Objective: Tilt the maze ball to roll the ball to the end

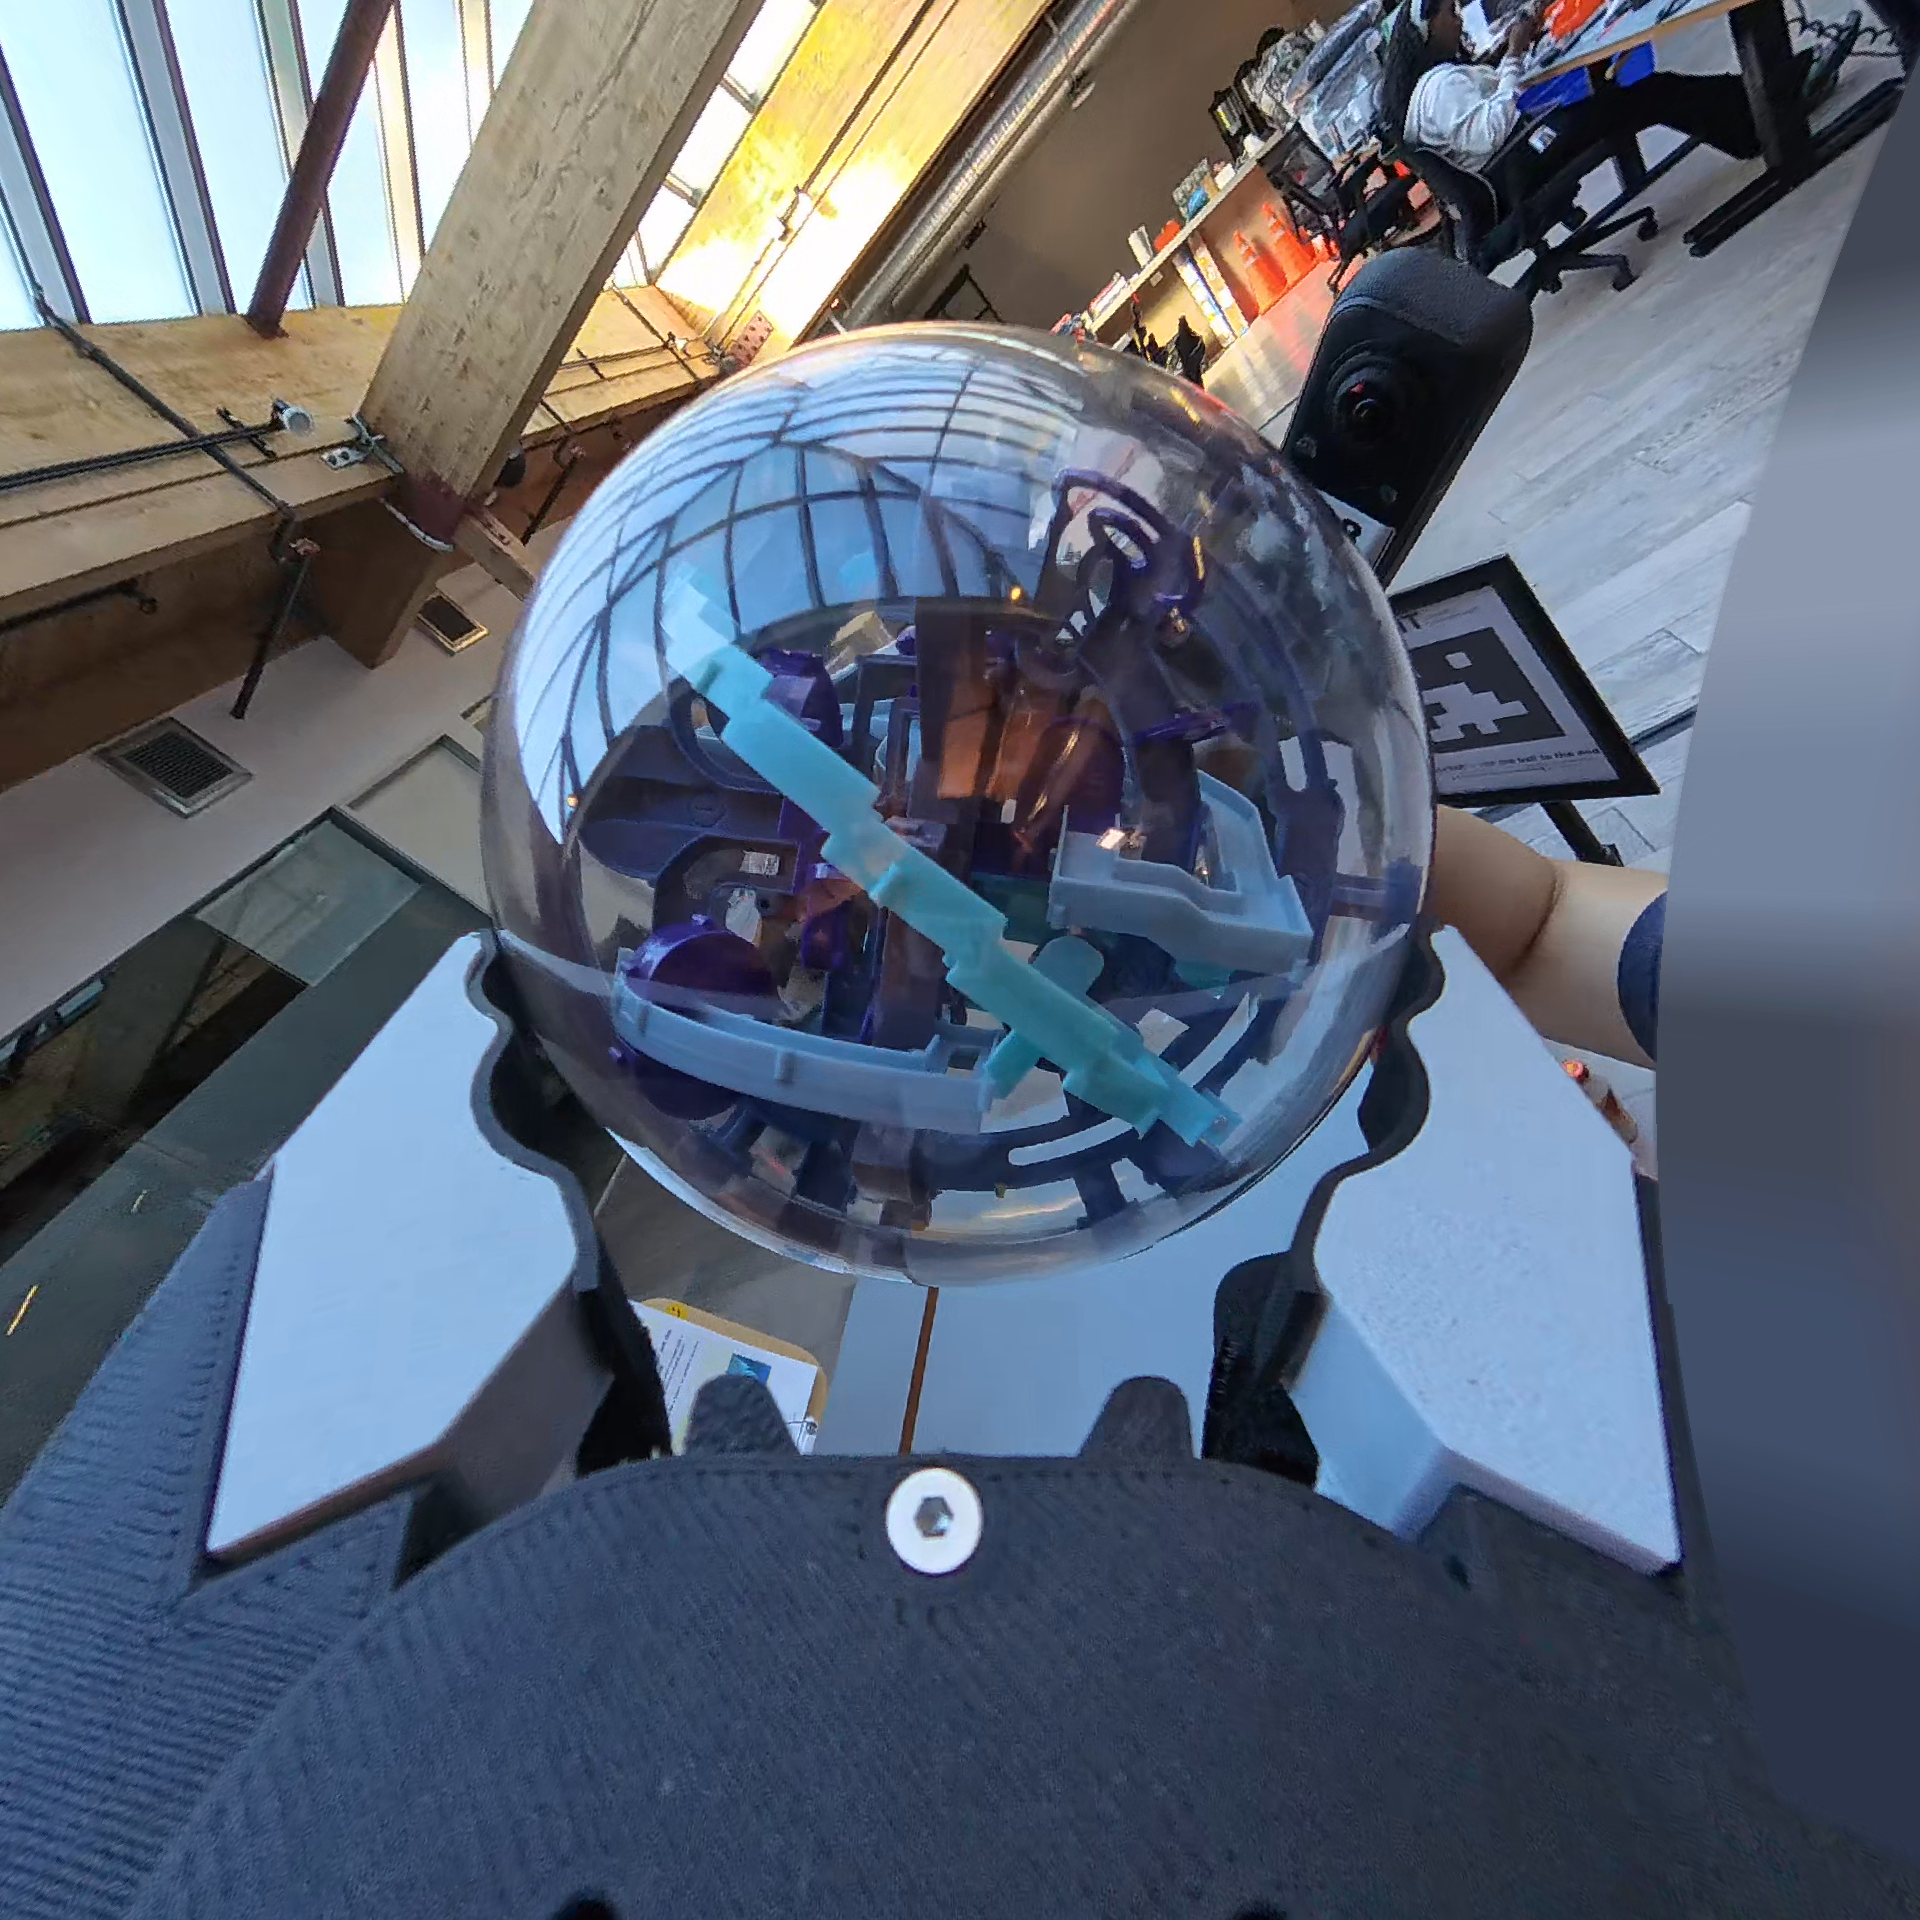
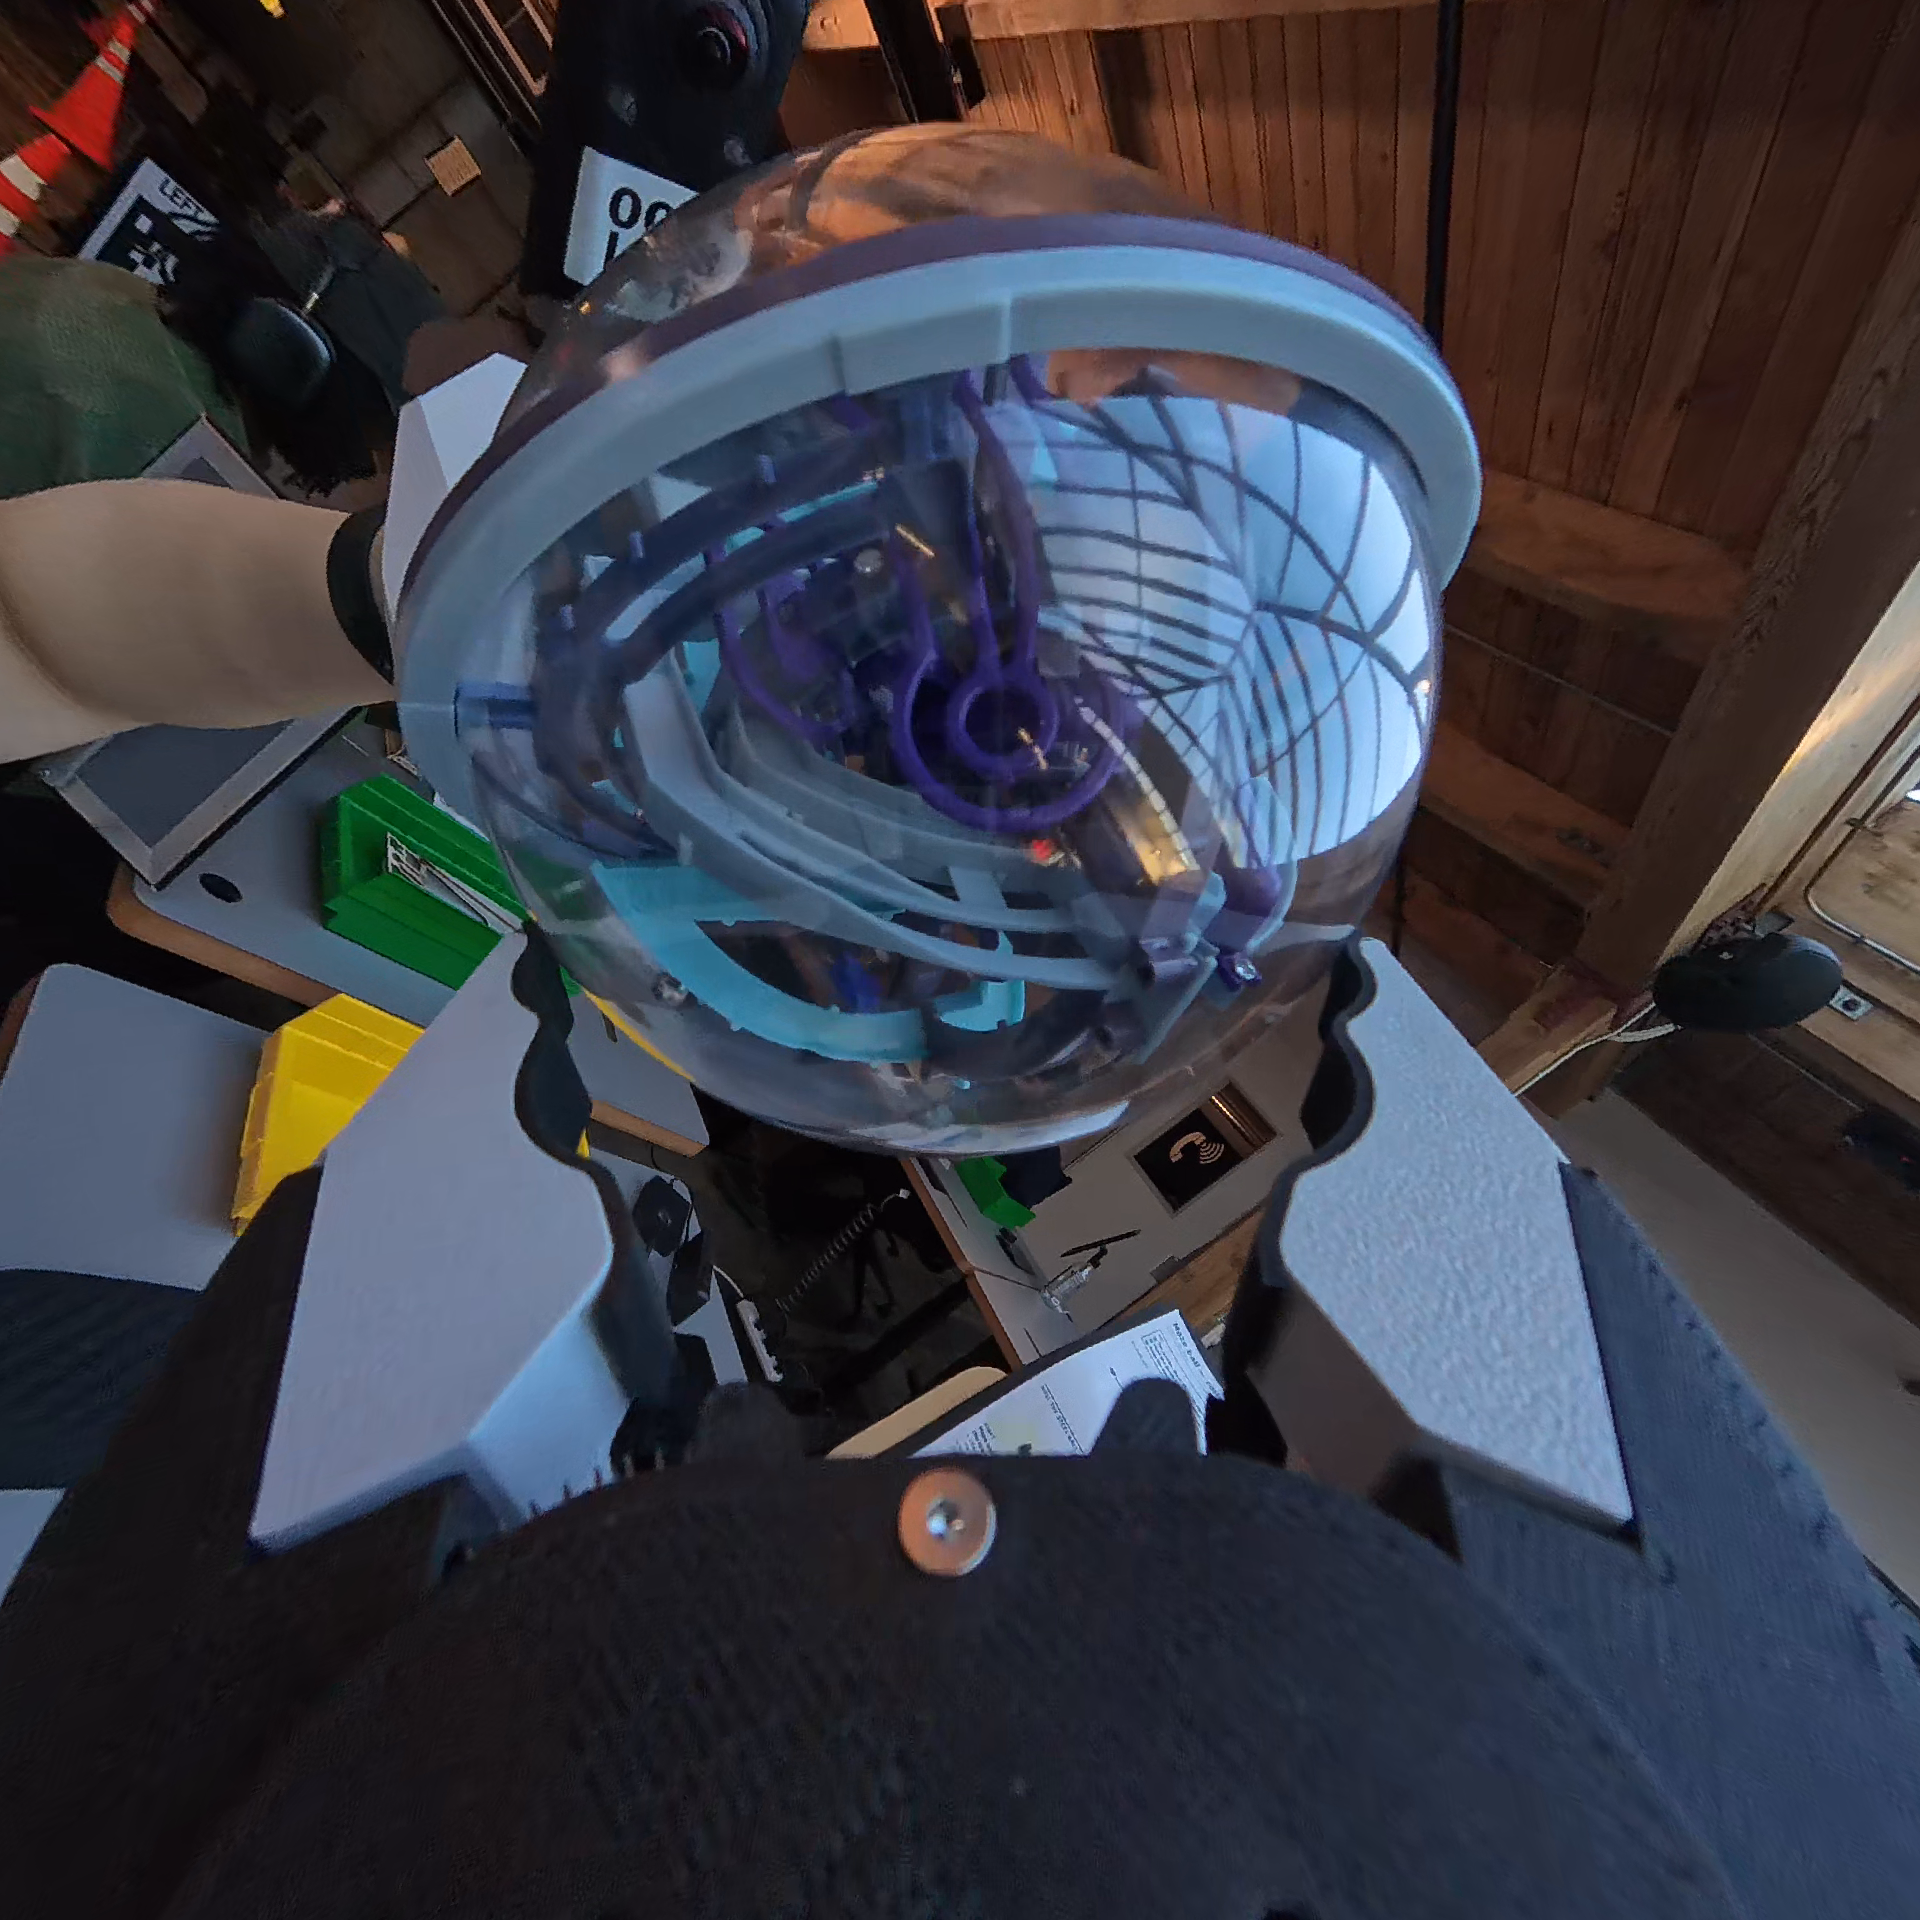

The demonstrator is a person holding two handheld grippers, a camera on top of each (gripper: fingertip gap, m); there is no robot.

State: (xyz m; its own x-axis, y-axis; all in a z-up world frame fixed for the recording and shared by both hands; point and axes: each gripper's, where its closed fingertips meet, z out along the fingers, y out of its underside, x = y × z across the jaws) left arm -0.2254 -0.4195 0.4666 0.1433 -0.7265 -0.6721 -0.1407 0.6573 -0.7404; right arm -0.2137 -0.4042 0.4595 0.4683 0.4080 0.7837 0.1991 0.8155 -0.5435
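I hold the big clear maze ball [image 1: 956, 800] up in the air between my two grippers. My left gripper [image 1: 956, 997] pinches it on both sides, and my right gripper [image 2: 935, 1029] is spread wide around its bottom part. Inside are grey, purple and light blue tracks [image 1: 966, 904], but I cannot find the little ball.

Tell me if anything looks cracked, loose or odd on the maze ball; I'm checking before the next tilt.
Nothing stands out. The maze ball looks whole, its clear shell uncracked, and sits between the fingers of both the left hand-held gripper and the right hand-held gripper. The small ball inside can't be made out.
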